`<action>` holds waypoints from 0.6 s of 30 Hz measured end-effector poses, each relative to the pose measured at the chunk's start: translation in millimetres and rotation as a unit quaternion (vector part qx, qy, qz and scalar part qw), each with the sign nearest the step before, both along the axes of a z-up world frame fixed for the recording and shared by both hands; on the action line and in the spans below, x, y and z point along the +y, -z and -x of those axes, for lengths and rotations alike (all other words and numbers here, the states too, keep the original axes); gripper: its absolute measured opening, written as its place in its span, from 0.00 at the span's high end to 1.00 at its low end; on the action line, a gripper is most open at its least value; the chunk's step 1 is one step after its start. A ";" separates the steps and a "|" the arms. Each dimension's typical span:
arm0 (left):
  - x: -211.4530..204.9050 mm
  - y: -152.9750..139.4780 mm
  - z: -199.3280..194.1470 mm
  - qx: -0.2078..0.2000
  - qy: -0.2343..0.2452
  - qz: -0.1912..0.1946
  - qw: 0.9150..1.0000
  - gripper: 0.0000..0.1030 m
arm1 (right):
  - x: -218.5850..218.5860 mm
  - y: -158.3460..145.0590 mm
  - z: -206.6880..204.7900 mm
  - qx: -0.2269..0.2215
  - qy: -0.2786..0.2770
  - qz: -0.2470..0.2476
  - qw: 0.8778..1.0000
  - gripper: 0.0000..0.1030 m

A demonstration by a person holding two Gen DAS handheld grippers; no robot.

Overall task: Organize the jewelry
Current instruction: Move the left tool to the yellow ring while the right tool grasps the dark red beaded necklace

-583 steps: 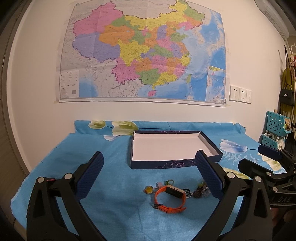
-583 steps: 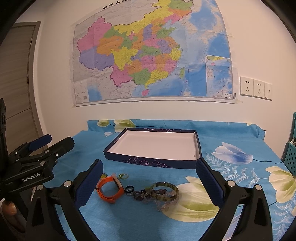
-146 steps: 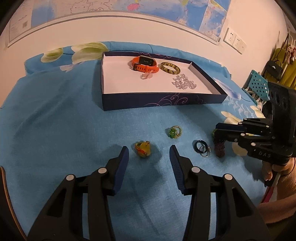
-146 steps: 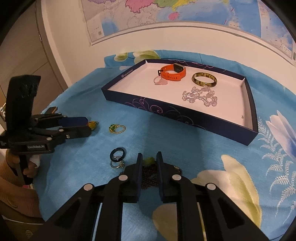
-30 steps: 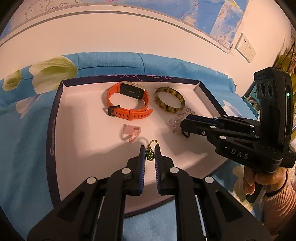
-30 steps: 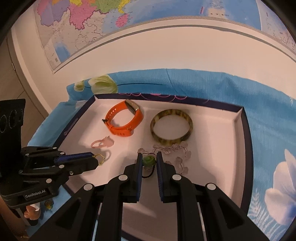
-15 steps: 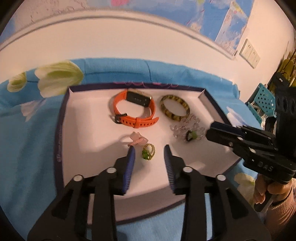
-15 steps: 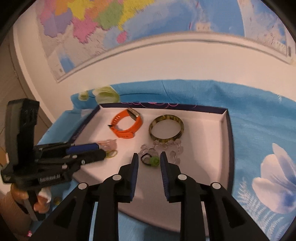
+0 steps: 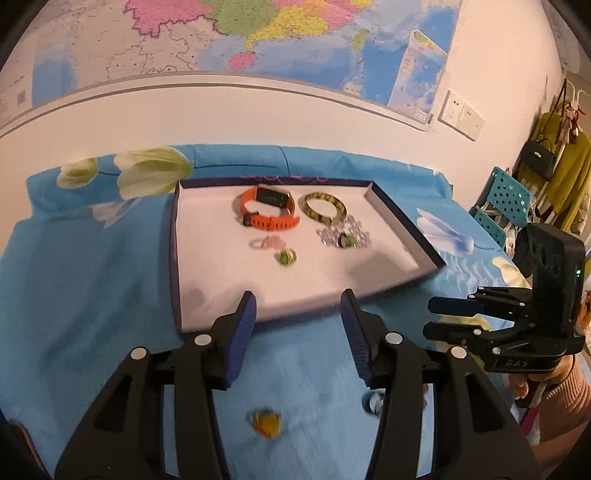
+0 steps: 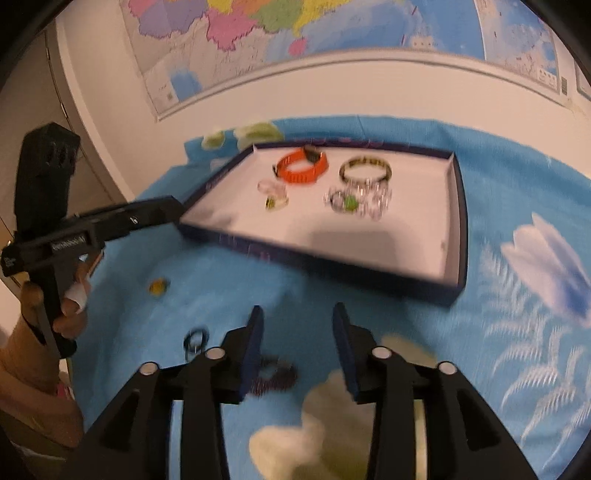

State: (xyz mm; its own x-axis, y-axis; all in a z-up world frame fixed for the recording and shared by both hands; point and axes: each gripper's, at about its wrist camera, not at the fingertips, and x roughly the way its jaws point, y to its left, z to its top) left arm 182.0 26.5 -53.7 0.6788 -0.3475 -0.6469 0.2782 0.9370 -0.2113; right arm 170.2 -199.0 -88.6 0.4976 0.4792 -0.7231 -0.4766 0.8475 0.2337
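Note:
The dark blue tray (image 9: 176, 258) (image 10: 458, 206) holds an orange watch (image 9: 269, 211) (image 10: 303, 168), a mottled bangle (image 9: 322, 207) (image 10: 365, 169), a clear bead bracelet (image 9: 360, 230) (image 10: 373, 201), a pink ring (image 9: 266, 242), a green-gold ring (image 9: 286, 257) (image 10: 275, 202) and a green-stone ring (image 9: 347, 240) (image 10: 347, 202). My left gripper (image 9: 298, 332) is open and empty, in front of the tray. My right gripper (image 10: 297, 343) is open and empty over the cloth. On the cloth lie a yellow charm (image 9: 266, 424) (image 10: 158, 286), a black ring (image 10: 195, 338) and a dark bead bracelet (image 10: 275, 374).
A blue flowered cloth (image 9: 85, 295) covers the table against a white wall with a map (image 9: 258, 33). A teal chair (image 9: 508, 201) and hanging clothes stand at the right. The right gripper body (image 9: 517, 325) shows in the left wrist view.
Both grippers have pulled back out of the tray toward the near edge and opened wider. The green-gold ring and the green-stone ring stay in the tray.

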 end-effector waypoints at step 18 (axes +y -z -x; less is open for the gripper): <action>-9.1 19.5 49.5 0.012 0.016 0.013 1.000 0.51 | 20.0 16.9 35.7 0.010 0.005 0.007 1.000 0.54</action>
